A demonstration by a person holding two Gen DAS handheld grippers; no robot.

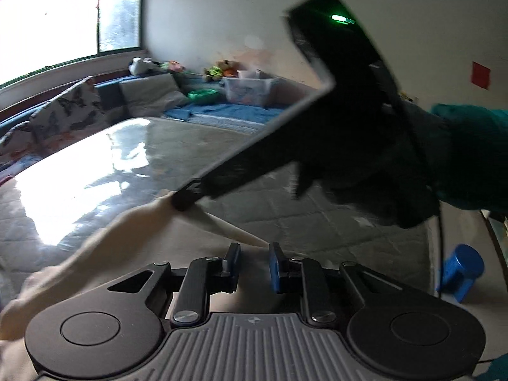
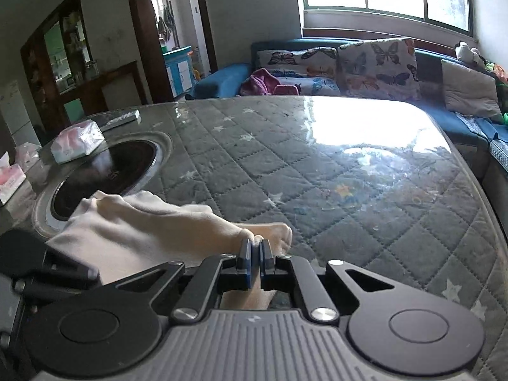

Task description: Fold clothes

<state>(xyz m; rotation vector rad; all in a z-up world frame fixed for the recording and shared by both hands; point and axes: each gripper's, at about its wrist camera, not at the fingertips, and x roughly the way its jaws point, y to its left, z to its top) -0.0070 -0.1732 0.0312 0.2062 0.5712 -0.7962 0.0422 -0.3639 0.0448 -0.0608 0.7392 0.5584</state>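
A cream-white garment [image 2: 139, 222] lies on the quilted, glass-topped table [image 2: 317, 165]. My right gripper [image 2: 256, 247] is shut on a bunched edge of the garment, near the table's near side. In the left wrist view the garment [image 1: 95, 247] stretches as a taut strip from lower left toward the right gripper [image 1: 184, 201], which pinches it in mid-air. My left gripper [image 1: 254, 254] is open, its fingers either side of the garment's near fold, with a clear gap between them.
A round black inset hob [image 2: 104, 174] sits in the table at left, with a tissue pack [image 2: 77, 141] and a remote [image 2: 122, 117] beyond. A sofa with butterfly cushions [image 2: 374, 66] runs behind. A blue stool [image 1: 460, 270] stands at right.
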